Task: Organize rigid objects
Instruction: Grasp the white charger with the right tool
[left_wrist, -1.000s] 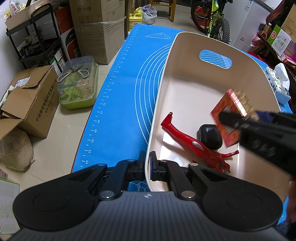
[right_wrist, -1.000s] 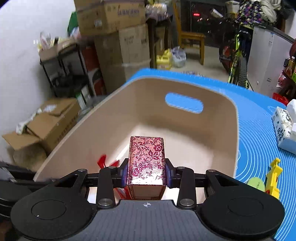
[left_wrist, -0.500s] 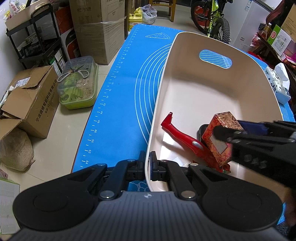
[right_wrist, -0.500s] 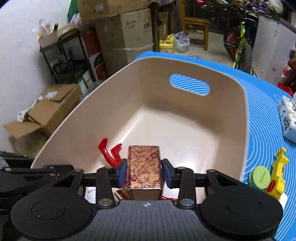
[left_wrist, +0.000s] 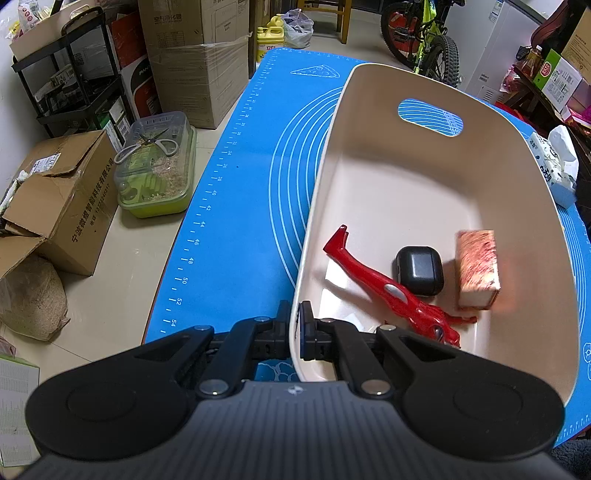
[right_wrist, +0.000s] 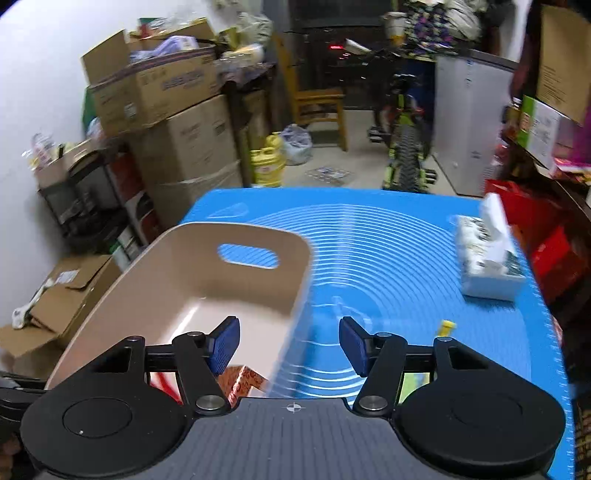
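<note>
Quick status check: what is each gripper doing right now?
Left gripper: shut on the bin's near rim.
Right gripper: open, holding nothing; the patterned box lies in the bin.

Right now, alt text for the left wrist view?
The left hand-held gripper is clamped on the near rim of a beige bin on a blue mat. Inside lie a red toy helicopter, a black case and a floral box.
</note>
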